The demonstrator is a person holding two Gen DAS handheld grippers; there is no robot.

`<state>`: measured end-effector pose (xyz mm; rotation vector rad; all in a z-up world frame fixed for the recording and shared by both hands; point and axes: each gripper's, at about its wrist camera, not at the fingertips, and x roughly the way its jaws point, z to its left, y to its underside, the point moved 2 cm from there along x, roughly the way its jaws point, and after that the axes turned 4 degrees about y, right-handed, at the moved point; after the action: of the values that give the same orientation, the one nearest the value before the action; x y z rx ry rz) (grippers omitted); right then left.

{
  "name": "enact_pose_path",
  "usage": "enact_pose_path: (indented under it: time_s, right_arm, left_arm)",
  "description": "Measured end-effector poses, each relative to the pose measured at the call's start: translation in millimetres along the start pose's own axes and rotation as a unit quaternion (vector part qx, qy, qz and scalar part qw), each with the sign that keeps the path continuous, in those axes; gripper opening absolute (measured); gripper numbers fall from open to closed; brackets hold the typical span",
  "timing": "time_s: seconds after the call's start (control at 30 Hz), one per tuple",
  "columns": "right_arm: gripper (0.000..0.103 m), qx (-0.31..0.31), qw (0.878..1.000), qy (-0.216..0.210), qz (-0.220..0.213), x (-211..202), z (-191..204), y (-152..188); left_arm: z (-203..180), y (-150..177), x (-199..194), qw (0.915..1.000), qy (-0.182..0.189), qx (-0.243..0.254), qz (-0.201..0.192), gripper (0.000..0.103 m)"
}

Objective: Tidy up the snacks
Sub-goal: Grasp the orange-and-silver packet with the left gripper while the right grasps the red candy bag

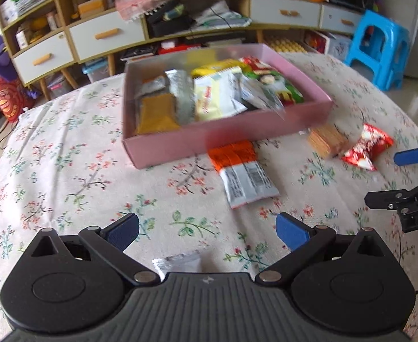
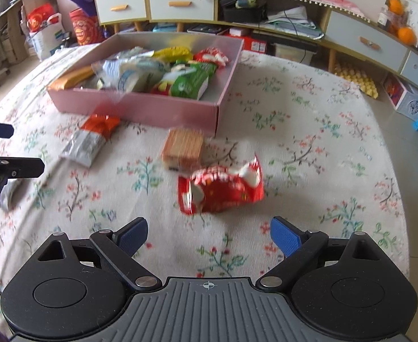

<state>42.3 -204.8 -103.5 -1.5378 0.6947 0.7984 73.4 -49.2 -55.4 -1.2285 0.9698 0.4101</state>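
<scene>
A: How much room is there around the pink box (image 2: 140,108)?

B: Open floral cloth (image 1: 66,171) on its left; three snacks lie near its near wall: orange-silver packet (image 1: 241,171), cracker pack (image 2: 183,149), red packet (image 2: 223,189).

A: And the grippers?

B: Both tilt down over the cloth. The left gripper (image 1: 207,232) is released, empty, a silver wrapper (image 1: 180,262) just under it. The right gripper (image 2: 209,235) is spread wide, empty, near the red packet.

A: The room?

B: Shelves with drawers (image 1: 109,37) stand behind the table.

Soft, even daylight; both views motion-blurred.
Snacks in the pink box (image 1: 317,108) smeared, red packet (image 2: 221,191) blurred; fisheye bends cabinet (image 1: 284,12) lines, corners vignetted dark; faint shadows.
</scene>
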Motion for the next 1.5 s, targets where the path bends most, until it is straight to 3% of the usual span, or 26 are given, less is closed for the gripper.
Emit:
enact_pose_path:
  time_s: [0.27, 0.53, 1.07, 1.5]
  right_arm:
    - [0.103, 0.0, 1.0, -0.01, -0.018, 7.6, -6.4, 11.4]
    - [0.103, -0.001, 0.999, -0.017, -0.038, 10.5, -9.7, 10.9]
    - [0.103, 0.016, 0.997, -0.005, -0.074, 20.5, -17.7, 3.2]
    - [0.102, 0.019, 0.996, 0.011, -0.084, 21.3, -21.1, -4.2]
  left_arm:
    - [-8.6, -0.1, 10.7, 0.9999, -0.003, 0.007, 0.014, 0.102]
    - [-20.9, -0.1, 25.8, 0.9995, -0.005, 0.019, 0.024, 0.102]
    - [-16.2, -12.1, 37.5, 0.9998, 0.008, -0.018, -0.006, 0.102]
    - [-21.7, -22.4, 37.6, 0.9997, -0.003, -0.02, -0.016, 0.078]
